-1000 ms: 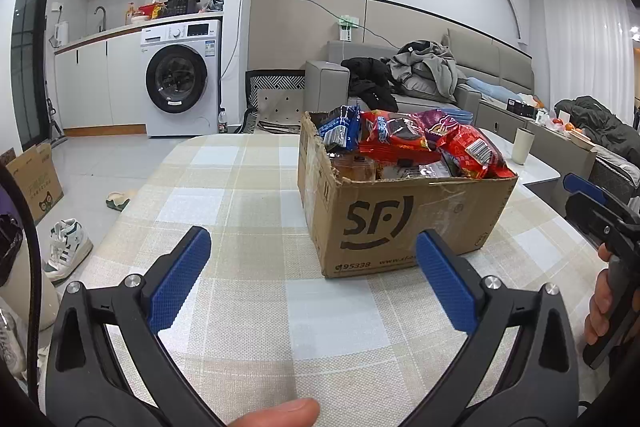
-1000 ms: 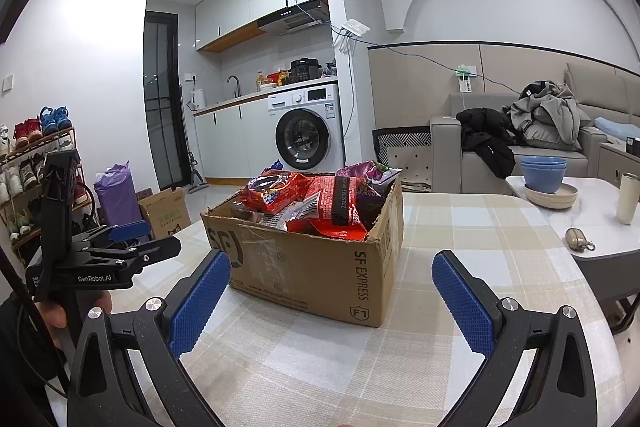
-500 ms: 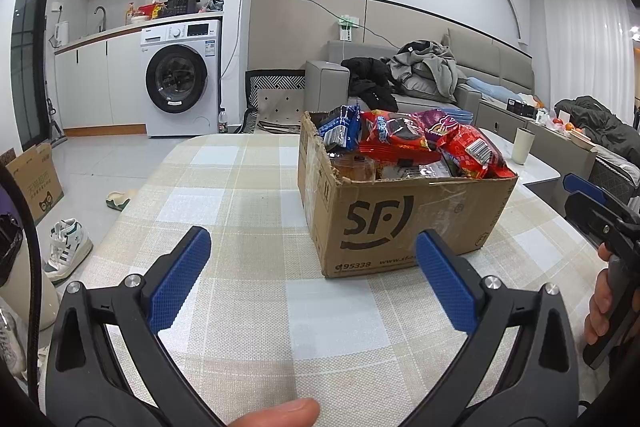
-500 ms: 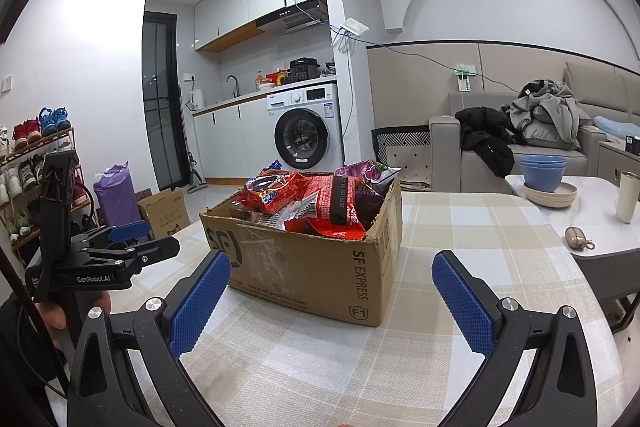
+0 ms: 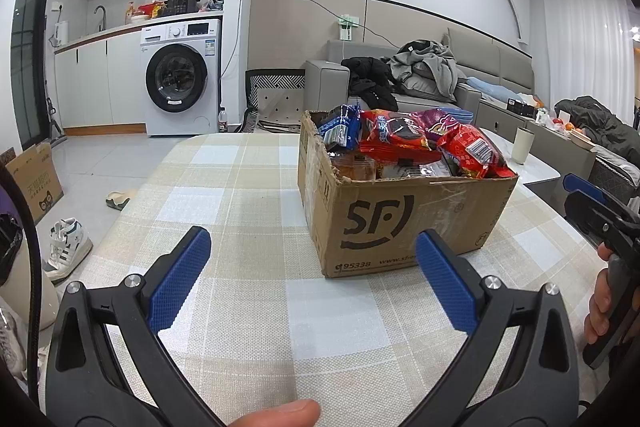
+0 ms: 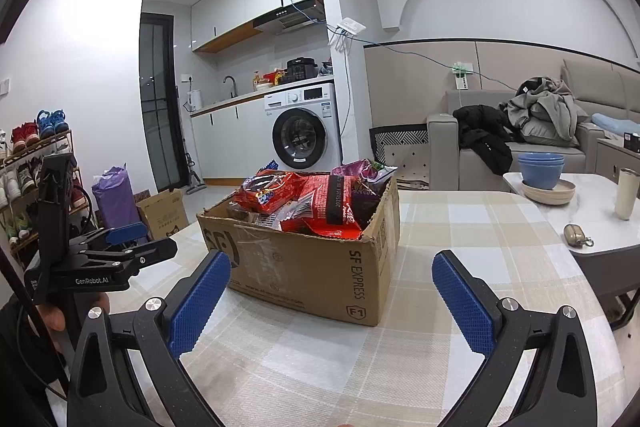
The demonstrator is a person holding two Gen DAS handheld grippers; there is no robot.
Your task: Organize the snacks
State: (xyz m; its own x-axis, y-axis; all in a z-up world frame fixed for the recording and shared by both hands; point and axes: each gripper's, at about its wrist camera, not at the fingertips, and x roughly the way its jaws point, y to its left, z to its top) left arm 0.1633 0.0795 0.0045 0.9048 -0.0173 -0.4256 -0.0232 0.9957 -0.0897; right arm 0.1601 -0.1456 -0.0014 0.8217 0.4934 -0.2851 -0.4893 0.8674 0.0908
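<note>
A brown SF cardboard box (image 5: 404,223) stands on a table with a beige checked cloth (image 5: 248,187). It is piled with snack packets: red ones (image 5: 468,151), a blue one (image 5: 340,127) and a purple one (image 5: 440,119). The box also shows in the right wrist view (image 6: 316,267), with red packets (image 6: 304,199) on top. My left gripper (image 5: 312,259) is open and empty, short of the box's left front corner. My right gripper (image 6: 332,283) is open and empty, in front of the box's near corner.
A white side table (image 6: 592,211) with blue bowls (image 6: 540,171), a cup (image 6: 626,193) and a small pouch (image 6: 576,235) stands right of the table. A sofa (image 5: 440,87), a washing machine (image 5: 180,79) and floor boxes (image 5: 36,179) lie beyond.
</note>
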